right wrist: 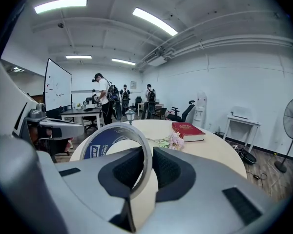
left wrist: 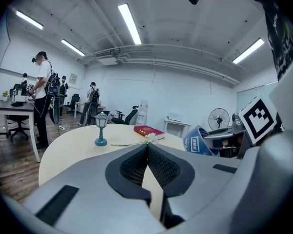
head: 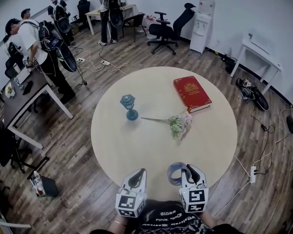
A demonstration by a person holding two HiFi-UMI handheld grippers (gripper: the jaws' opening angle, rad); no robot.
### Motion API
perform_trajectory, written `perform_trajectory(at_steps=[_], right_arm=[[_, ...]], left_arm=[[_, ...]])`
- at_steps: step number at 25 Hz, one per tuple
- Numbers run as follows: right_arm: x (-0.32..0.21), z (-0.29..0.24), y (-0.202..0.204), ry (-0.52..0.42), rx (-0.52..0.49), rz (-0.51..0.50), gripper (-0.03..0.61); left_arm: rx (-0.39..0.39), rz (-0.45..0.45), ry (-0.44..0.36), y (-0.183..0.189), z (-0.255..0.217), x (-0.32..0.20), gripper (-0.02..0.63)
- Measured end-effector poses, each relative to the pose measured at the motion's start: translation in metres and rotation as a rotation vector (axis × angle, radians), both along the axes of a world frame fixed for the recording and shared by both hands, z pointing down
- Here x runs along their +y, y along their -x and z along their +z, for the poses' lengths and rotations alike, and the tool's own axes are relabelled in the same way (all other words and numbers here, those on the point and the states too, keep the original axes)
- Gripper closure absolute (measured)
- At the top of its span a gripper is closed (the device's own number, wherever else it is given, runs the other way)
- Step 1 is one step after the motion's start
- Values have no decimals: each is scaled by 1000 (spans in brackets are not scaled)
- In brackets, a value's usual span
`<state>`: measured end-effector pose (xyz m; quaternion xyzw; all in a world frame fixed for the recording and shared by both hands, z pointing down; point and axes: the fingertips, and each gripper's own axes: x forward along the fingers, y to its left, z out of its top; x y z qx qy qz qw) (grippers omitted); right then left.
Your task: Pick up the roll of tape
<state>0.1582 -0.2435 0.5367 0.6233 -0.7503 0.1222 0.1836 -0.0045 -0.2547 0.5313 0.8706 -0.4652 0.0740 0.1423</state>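
Now, the right tool [right wrist: 146, 152] is clamped on the roll of tape [right wrist: 95, 147]. One jaw sits inside the ring, the other outside, and the pads pinch the thin wall between them. In the head view the roll [head: 175, 172] stands on edge at the near rim of the round worktop [head: 136, 145], just left of the right tool [head: 189, 171]. Whether it has cleared the surface yet is hard to say from this angle.

The roll looks light, a stiff hoop with a blue printed inner face and a smooth, probably slick outer wrap. A grip across the wall, as here, seems the sound choice, since squeezing across the full width could let it pop out. Hung from one side, it may swing if jerked.

The left tool [left wrist: 147, 149] is closed with nothing between its pads, idling beside its partner [head: 136, 177].

As for containers, none is in play. The worktop carries a red book [head: 192, 93], a small blue lantern [head: 129, 105] and a spray of artificial flowers [head: 178, 125], all well apart from the roll.
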Motion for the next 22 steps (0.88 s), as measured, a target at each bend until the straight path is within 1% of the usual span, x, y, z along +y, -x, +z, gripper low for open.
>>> perform_trajectory(at_steps=[9, 22], right_arm=[[-2, 0, 9, -1, 17, -38, 514], [-8, 3, 13, 8, 27, -47, 515]], left_arm=[[-14, -21, 2, 7, 3, -4, 592], [-38, -47, 1, 14, 7, -11, 592]])
